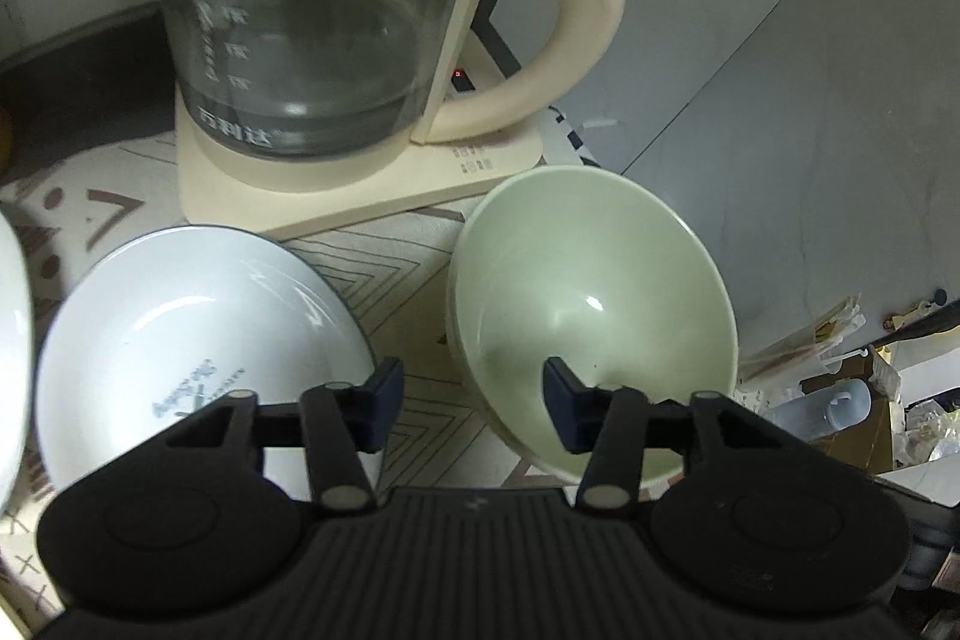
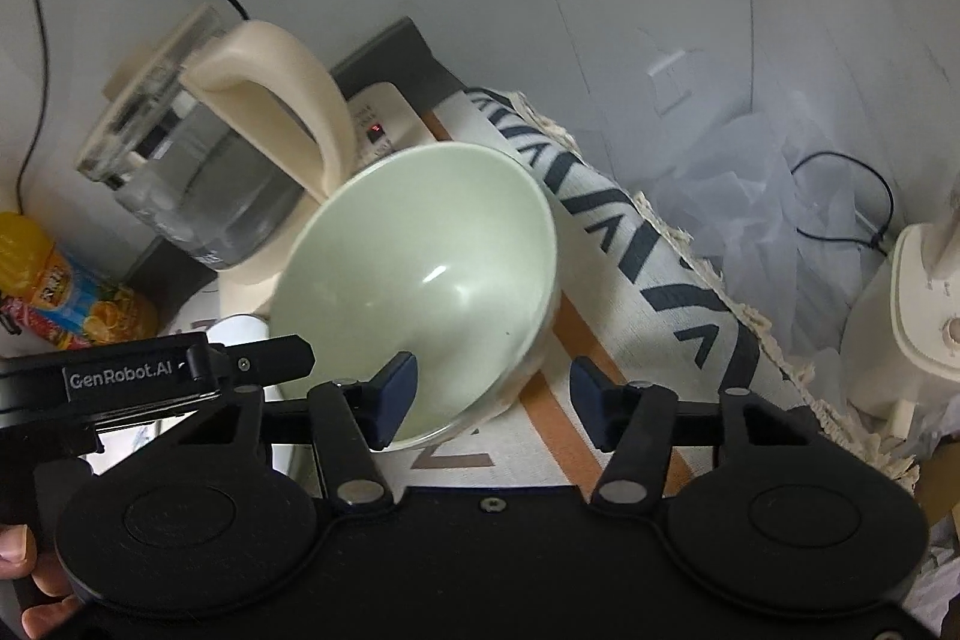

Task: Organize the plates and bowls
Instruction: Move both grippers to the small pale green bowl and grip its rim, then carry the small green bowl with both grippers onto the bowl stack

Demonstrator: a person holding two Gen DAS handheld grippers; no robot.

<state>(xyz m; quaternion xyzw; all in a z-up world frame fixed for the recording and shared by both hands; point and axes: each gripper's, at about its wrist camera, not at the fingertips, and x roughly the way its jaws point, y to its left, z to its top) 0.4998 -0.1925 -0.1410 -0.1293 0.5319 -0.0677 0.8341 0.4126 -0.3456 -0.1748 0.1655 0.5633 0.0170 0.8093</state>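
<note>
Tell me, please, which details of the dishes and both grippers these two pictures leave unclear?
- Left wrist view: the white plate with blue lettering has its near edge hidden by the left gripper.
- Same view: another white dish is cut off by the left frame edge.
- Right wrist view: whether the right gripper, jaws apart, touches the pale green ceramic bowl; one finger overlaps its rim.

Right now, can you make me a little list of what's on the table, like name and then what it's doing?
green bowl: tilted, open side facing the cameras
white plate: left of the green bowl, blue writing inside
kettle: glass, cream handle, on its base behind the dishes
tablecloth: patterned, under everything
juice bottle: orange, left of the kettle
left hand-held gripper: open, one finger over the bowl
right hand-held gripper: open, holding nothing
</note>
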